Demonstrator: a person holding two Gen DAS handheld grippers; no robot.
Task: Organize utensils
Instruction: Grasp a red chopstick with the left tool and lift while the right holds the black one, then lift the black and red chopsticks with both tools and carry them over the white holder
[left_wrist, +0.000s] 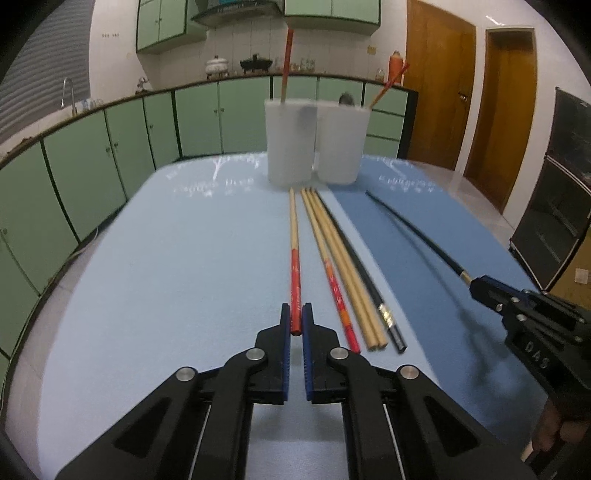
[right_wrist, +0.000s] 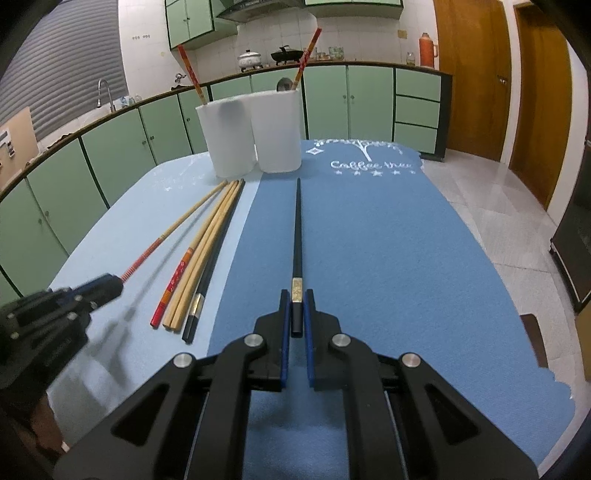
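Observation:
My left gripper (left_wrist: 295, 316) is shut on the red handle end of a wooden chopstick (left_wrist: 294, 236), which points away toward two white cups (left_wrist: 290, 144) (left_wrist: 341, 144). My right gripper (right_wrist: 296, 301) is shut on the handle end of a black chopstick (right_wrist: 297, 229) over the darker blue mat (right_wrist: 369, 258). Between the two lie several loose chopsticks: a red-handled one (left_wrist: 334, 284), a plain wooden pair (left_wrist: 347, 269) and a black one (left_wrist: 364, 273). Each cup holds one upright red chopstick (left_wrist: 287, 62) (left_wrist: 389, 83).
The cups stand side by side at the far end of the light blue mat (left_wrist: 184, 258). Something round and grey (right_wrist: 283, 84) pokes out of the right cup. Green cabinets (left_wrist: 92, 158) run behind and to the left. A tiled floor (right_wrist: 480, 206) and wooden doors (right_wrist: 469, 74) lie to the right.

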